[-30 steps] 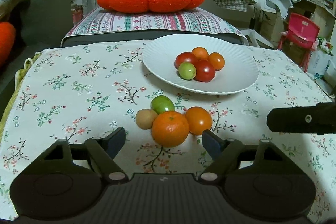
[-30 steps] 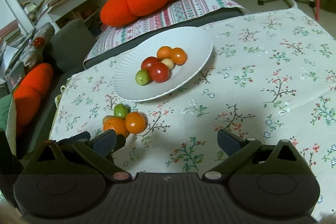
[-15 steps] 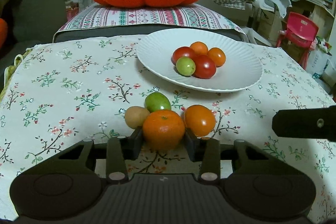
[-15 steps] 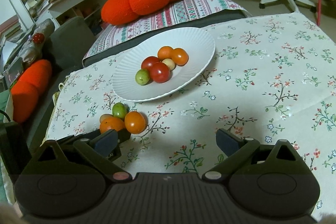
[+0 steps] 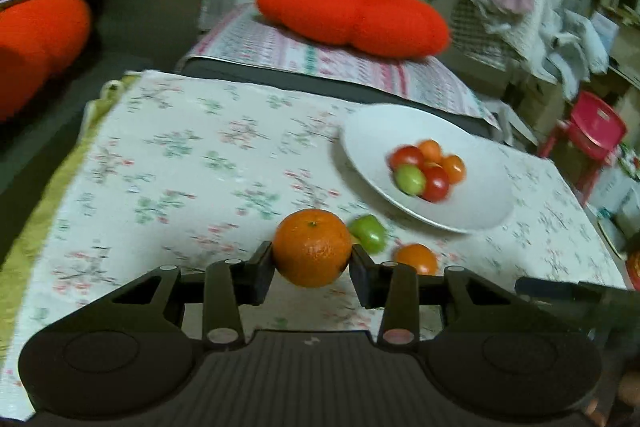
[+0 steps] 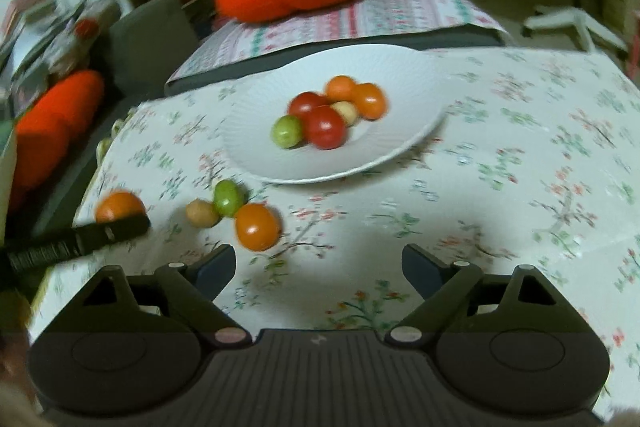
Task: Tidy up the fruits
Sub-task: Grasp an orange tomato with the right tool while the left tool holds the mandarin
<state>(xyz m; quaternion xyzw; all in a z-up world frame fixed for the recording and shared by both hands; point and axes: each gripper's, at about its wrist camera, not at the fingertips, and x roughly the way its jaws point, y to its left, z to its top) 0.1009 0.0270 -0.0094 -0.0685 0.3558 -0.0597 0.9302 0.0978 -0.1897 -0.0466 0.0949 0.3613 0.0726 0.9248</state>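
While the left gripper (image 5: pixel 312 269) clamps the mandarin (image 5: pixel 312 247), the right gripper (image 6: pixel 319 267) gapes.

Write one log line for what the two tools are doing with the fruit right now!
left tool: shut on orange, lifted | right tool: open, holding nothing | loose on cloth: green fruit, orange tomato, tan fruit | plate: six small fruits
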